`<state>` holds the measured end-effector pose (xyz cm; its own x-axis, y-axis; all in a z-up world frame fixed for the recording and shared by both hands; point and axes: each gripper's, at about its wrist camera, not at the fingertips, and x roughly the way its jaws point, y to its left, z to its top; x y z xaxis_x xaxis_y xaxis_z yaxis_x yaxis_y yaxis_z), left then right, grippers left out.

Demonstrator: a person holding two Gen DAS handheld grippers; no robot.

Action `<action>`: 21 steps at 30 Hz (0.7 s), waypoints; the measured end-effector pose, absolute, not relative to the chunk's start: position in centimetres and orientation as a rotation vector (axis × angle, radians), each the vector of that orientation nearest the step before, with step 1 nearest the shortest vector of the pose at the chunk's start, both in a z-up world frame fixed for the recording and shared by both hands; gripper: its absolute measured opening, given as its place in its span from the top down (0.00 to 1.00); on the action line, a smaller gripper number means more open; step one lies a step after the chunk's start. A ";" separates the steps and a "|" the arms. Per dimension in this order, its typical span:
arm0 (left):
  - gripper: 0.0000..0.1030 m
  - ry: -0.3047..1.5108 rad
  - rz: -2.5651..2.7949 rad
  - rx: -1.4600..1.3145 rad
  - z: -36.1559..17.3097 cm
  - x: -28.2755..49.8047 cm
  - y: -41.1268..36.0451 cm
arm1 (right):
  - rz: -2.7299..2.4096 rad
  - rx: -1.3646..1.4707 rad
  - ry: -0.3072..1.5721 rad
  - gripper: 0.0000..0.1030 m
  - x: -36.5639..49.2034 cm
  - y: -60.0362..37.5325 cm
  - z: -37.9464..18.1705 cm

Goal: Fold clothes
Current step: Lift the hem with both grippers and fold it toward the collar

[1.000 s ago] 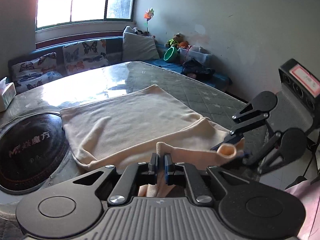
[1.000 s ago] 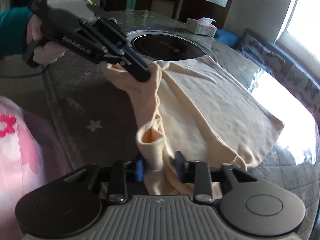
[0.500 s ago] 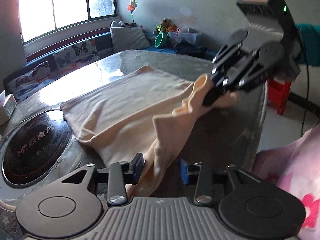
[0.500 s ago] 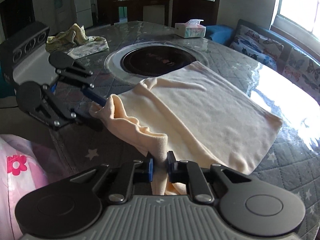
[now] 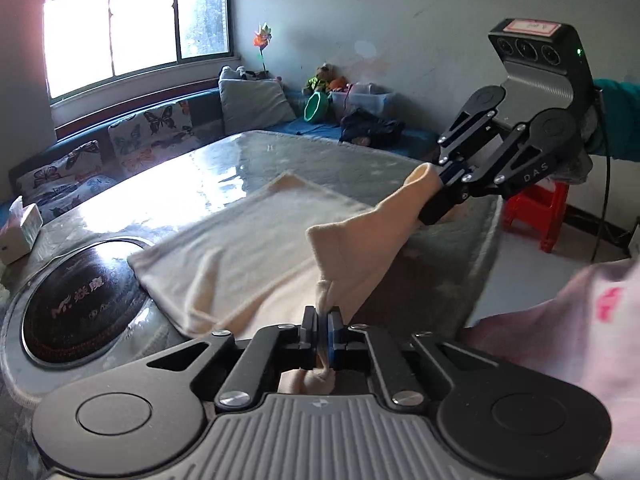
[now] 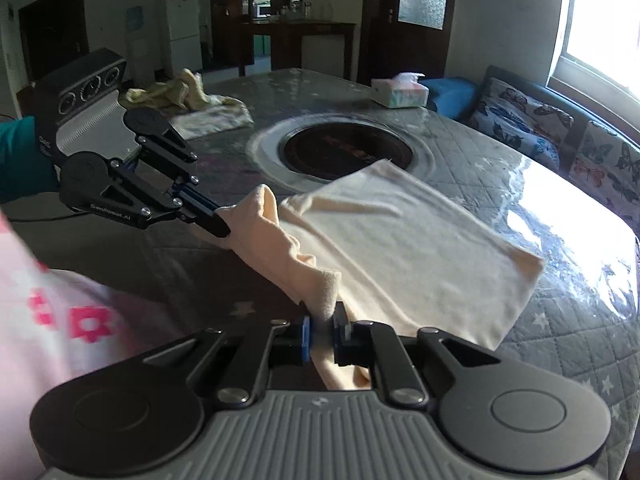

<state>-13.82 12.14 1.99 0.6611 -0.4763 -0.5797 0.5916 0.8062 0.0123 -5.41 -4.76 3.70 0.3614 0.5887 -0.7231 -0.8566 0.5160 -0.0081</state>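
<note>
A round black hotplate point(image 6: 347, 153) sits sunk in the quilted table point(image 6: 560, 320), tissue box point(image 6: 399, 90) beyond it, butterfly cushions point(image 5: 150, 128) under the window point(image 5: 136, 16), red stool point(image 5: 536, 216) on the floor.

"DAS" marks the right claw point(image 5: 430, 210); "GenRobot.AI" the left claw point(image 6: 222, 226).

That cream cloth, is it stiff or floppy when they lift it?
Probably floppy: the cream cloth sags between the left gripper and the right gripper, both shut on its edge. Likely light, since thin pinches raise it. It bunches at the pads, so it may slip a little.
</note>
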 end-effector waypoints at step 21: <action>0.95 0.659 -0.502 0.126 3.1 0.6 13.6 | 0.913 -0.434 0.774 0.91 7.3 -2.4 4.9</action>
